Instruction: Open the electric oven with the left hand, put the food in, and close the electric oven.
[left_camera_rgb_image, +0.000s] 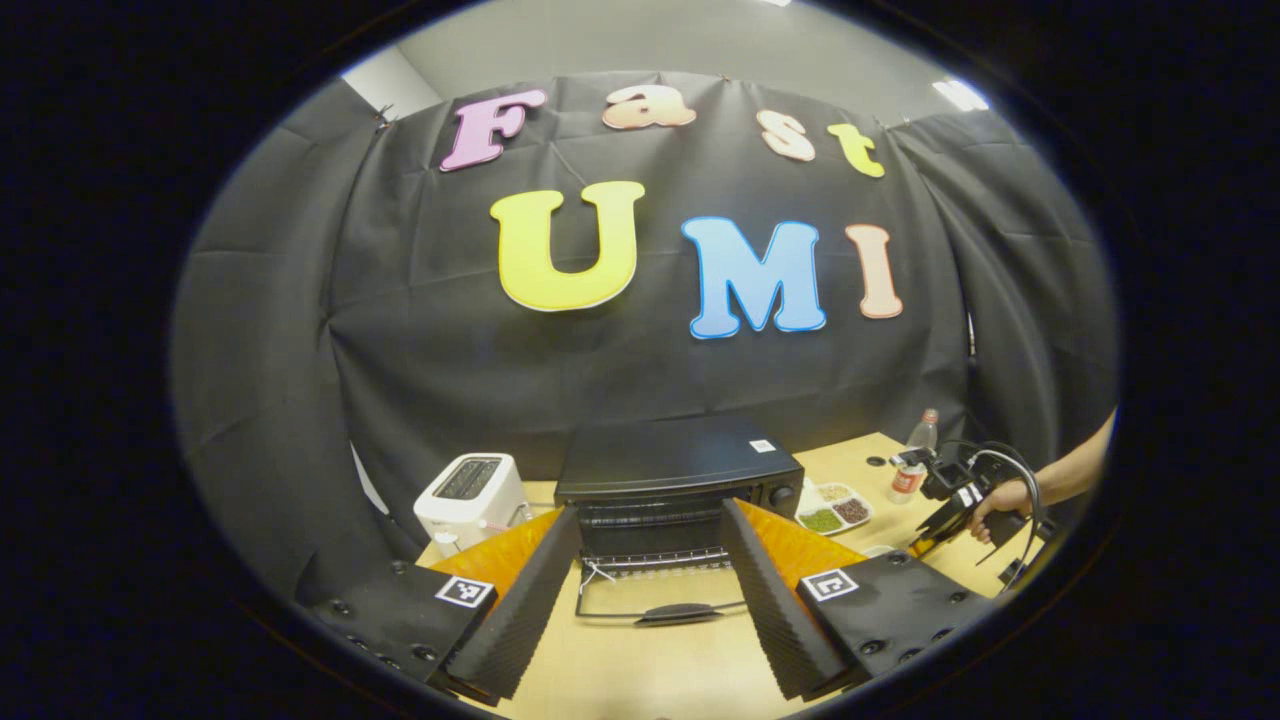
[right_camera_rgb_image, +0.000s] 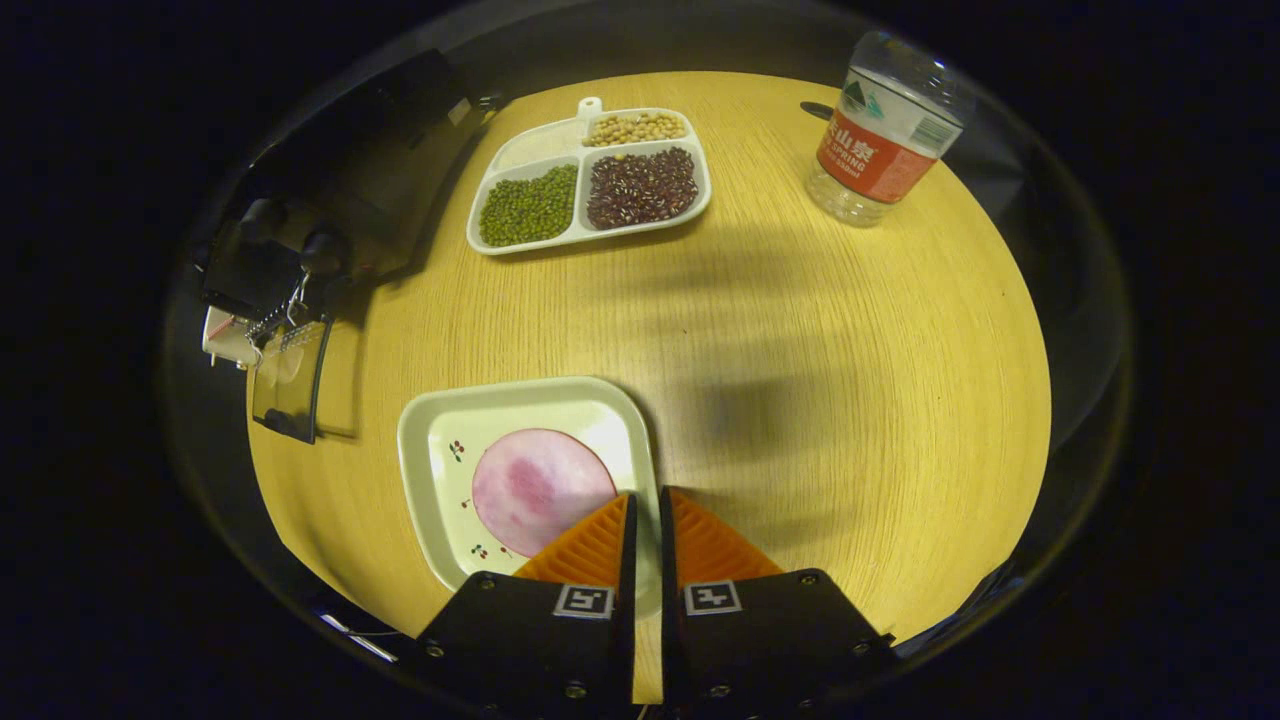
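Note:
The black electric oven (left_camera_rgb_image: 680, 470) stands straight ahead in the left gripper view. Its door (left_camera_rgb_image: 660, 595) hangs down flat toward me, handle (left_camera_rgb_image: 680, 612) nearest. My left gripper (left_camera_rgb_image: 648, 510) is open just in front of it, a finger on each side of the opening, holding nothing. In the right gripper view a pale square plate (right_camera_rgb_image: 430, 440) carries a round pink slice of food (right_camera_rgb_image: 535, 490). My right gripper (right_camera_rgb_image: 645, 497) is shut on the plate's right rim. The oven (right_camera_rgb_image: 340, 190) and its lowered door (right_camera_rgb_image: 290, 380) lie at the upper left. A hand holds the right gripper (left_camera_rgb_image: 960, 500) at the far right.
A white toaster (left_camera_rgb_image: 470, 495) sits left of the oven. A divided tray of beans (right_camera_rgb_image: 590, 180) lies beyond the plate, beside the oven. A water bottle (right_camera_rgb_image: 885, 130) stands at the far right. Bare wooden table (right_camera_rgb_image: 850, 380) spreads right of the plate.

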